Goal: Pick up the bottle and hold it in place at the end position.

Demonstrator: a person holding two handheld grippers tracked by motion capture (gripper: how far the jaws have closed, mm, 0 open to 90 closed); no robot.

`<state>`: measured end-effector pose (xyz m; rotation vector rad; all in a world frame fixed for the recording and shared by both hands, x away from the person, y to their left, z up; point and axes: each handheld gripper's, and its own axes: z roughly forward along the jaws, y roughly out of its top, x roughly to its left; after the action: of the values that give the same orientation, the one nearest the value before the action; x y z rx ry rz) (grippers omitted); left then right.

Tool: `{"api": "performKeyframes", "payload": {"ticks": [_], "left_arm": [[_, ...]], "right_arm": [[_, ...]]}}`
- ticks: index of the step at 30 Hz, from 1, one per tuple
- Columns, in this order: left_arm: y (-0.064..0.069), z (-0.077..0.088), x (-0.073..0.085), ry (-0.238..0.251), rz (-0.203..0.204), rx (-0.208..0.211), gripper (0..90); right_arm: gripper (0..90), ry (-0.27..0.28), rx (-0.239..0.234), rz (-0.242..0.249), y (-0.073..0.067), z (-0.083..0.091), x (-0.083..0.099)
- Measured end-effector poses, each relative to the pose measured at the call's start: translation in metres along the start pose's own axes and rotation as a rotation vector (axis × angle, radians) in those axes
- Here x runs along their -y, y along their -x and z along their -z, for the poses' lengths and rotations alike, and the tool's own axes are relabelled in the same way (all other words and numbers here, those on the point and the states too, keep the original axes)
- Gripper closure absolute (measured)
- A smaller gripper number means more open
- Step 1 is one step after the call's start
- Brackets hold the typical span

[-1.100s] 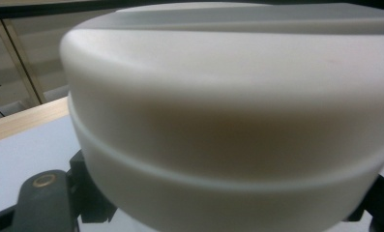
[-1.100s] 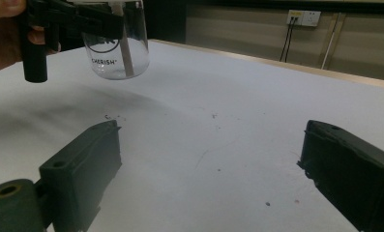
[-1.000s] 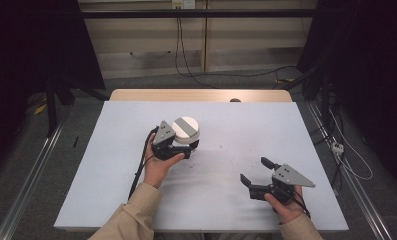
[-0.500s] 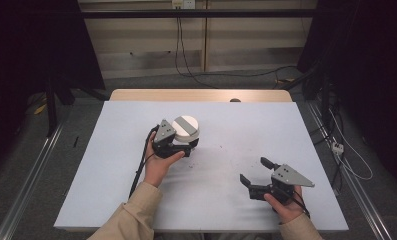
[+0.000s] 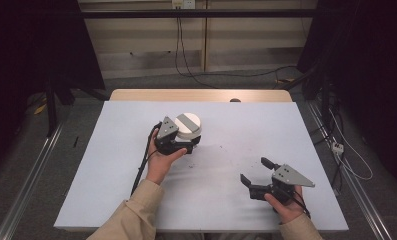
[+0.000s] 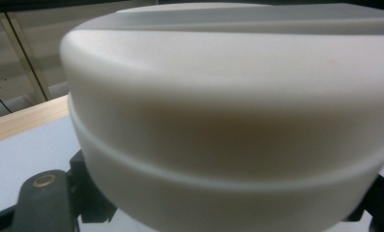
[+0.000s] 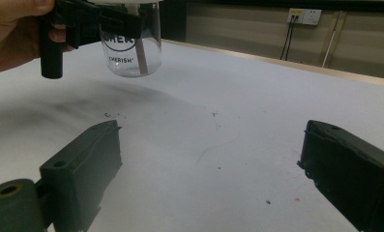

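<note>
Left hand-held gripper grips jar above white table.

This is a lab or recording studio set up for data capture, not a home. A plain white table with a bare wooden edge at its far side stands alone on a grey carpeted floor. Black curtains hang at both sides and shut the spot off. Metal rails run along the floor beside the table. Loose cables trail down the beige panelled back wall from a white wall socket, and a power strip lies on the floor at the right.
</note>
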<state>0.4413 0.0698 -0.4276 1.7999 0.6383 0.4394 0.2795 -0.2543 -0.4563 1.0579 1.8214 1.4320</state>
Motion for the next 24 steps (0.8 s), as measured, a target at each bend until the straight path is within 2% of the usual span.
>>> {"api": "performKeyframes", "payload": {"ticks": [5, 15, 18, 21, 24], "left_arm": [[-0.003, -0.004, -0.001, -0.015, -0.019, 0.000, 18.5], [-0.003, -0.015, -0.003, -0.010, -0.011, 0.009, 18.5], [-0.002, -0.018, -0.002, -0.004, 0.002, 0.009, 18.5], [-0.003, -0.020, -0.001, -0.014, -0.010, 0.007, 18.5], [-0.003, -0.022, 0.001, -0.022, -0.003, 0.010, 18.5]], "right_arm": [[7.0, 0.001, -0.001, -0.001, 0.000, 0.000, 0.000], [7.0, 0.000, -0.001, -0.011, 0.001, 0.000, 0.001], [7.0, 0.000, 0.000, -0.011, 0.002, 0.000, 0.001], [7.0, -0.002, 0.000, -0.012, 0.002, 0.000, 0.001], [7.0, -0.002, -0.002, -0.013, 0.001, 0.000, 0.001]]}}
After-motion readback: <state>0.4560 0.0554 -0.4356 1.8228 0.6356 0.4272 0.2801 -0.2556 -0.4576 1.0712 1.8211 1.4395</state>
